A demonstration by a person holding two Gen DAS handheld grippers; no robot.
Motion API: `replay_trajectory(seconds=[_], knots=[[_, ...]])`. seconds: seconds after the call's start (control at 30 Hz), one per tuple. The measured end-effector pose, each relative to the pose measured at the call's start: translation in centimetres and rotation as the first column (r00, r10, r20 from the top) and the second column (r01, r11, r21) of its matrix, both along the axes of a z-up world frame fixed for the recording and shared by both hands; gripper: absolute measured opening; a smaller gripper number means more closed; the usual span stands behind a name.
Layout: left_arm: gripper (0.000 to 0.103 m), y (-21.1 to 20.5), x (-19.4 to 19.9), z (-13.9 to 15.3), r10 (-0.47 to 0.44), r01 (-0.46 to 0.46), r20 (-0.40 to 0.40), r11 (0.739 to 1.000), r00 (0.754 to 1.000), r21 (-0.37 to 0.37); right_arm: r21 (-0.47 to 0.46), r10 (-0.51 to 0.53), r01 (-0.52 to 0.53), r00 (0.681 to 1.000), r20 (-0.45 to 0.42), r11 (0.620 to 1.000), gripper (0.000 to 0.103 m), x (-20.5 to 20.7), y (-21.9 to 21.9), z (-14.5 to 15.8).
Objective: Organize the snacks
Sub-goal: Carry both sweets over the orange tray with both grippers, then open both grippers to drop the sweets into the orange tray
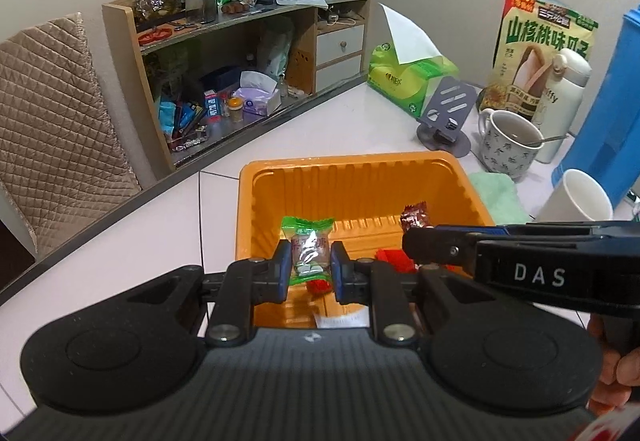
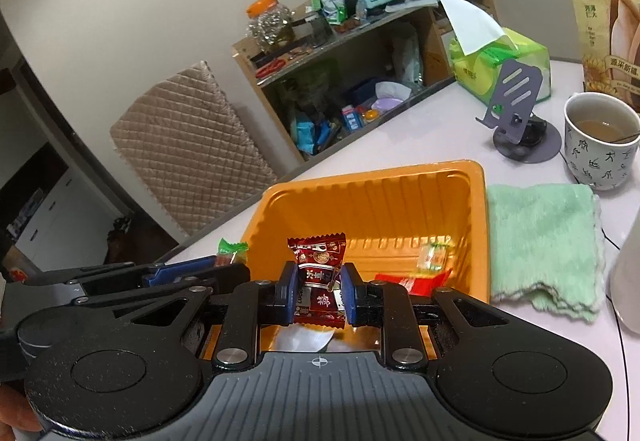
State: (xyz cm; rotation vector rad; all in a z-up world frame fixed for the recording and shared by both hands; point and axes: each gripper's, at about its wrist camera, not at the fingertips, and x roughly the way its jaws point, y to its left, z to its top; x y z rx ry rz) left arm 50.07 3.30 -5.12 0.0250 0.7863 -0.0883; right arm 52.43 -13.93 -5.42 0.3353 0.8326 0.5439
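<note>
left gripper (image 1: pixel 310 265) clamps a green candy (image 1: pixel 307 249), right gripper (image 2: pixel 319 291) a dark red candy (image 2: pixel 318 273), over the orange tray (image 1: pixel 360 177); mug (image 2: pixel 598 145) at two o'clock.

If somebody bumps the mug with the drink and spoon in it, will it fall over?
Probably not easily. The mug looks squat and wide-bottomed, so it would likely slide rather than tip. It seems thick ceramic, so fairly heavy and breakable if it dropped. The brownish drink sits well up inside, so a hard bump could slosh it, and the spoon leaning on the rim might rattle.
</note>
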Motion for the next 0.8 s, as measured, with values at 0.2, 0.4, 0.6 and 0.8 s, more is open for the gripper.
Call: replay_trajectory(seconds=[0.2,0.4,0.6,0.8], knots=[[0.018,-0.3,2.3,-0.9,-0.004,0.004,-0.010,1.000,1.000,0.008,0.000,-0.018,0.018,1.000,-0.020,1.000,0.023,1.7,-0.3,-0.9],[0.019,-0.8,3.6,-1.8,-0.005,0.006,-0.021,1.000,1.000,0.014,0.003,-0.026,0.026,0.999,-0.031,1.000,0.023,2.3,-0.6,-1.3],[0.025,-0.6,3.7,-1.8,-0.003,0.003,-0.011,1.000,1.000,0.015,0.018,-0.030,0.030,0.999,-0.039,0.999,0.023,2.4,-0.7,-1.3],[0.025,-0.1,3.3,-1.3,0.008,-0.008,-0.008,1.000,1.000,0.002,0.035,-0.030,0.031,0.999,-0.039,0.999,0.024,2.3,-0.8,-1.0]])
